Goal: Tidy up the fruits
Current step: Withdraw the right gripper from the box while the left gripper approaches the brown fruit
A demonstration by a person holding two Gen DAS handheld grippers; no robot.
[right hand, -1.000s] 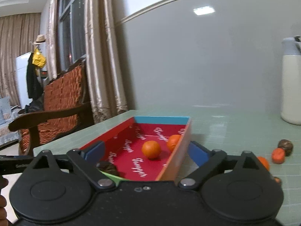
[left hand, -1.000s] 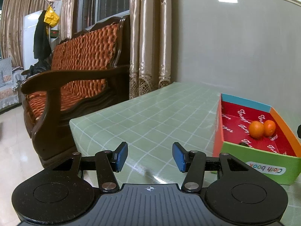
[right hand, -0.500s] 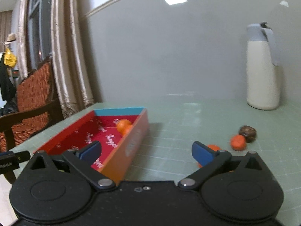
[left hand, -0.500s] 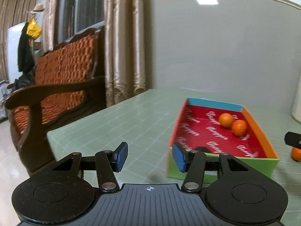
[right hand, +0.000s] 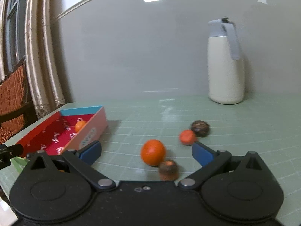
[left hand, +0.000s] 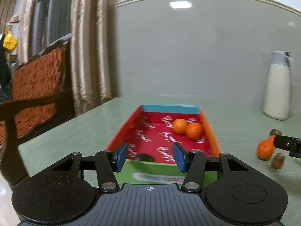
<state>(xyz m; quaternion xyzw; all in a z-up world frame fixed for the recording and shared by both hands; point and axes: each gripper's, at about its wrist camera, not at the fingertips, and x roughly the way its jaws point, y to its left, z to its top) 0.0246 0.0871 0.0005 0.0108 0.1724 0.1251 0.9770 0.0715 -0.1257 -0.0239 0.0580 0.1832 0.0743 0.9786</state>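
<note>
A shallow box with a red floor and a green front wall sits on the green table; it also shows in the right wrist view. Two oranges lie at its far end and a dark fruit lies by the front wall. My left gripper is open and empty just before the box. My right gripper is open and empty, with a loose orange and a brown fruit between its fingers' span on the table. A smaller orange fruit and a dark brown fruit lie farther back.
A white thermos jug stands at the back right of the table near the grey wall. A wooden sofa with orange cushions and curtains are to the left, beyond the table's left edge.
Both grippers have swung to the right. The box now sits straight ahead of my left gripper, and the loose fruits have come into the middle of my right gripper's view. Both stay open.
</note>
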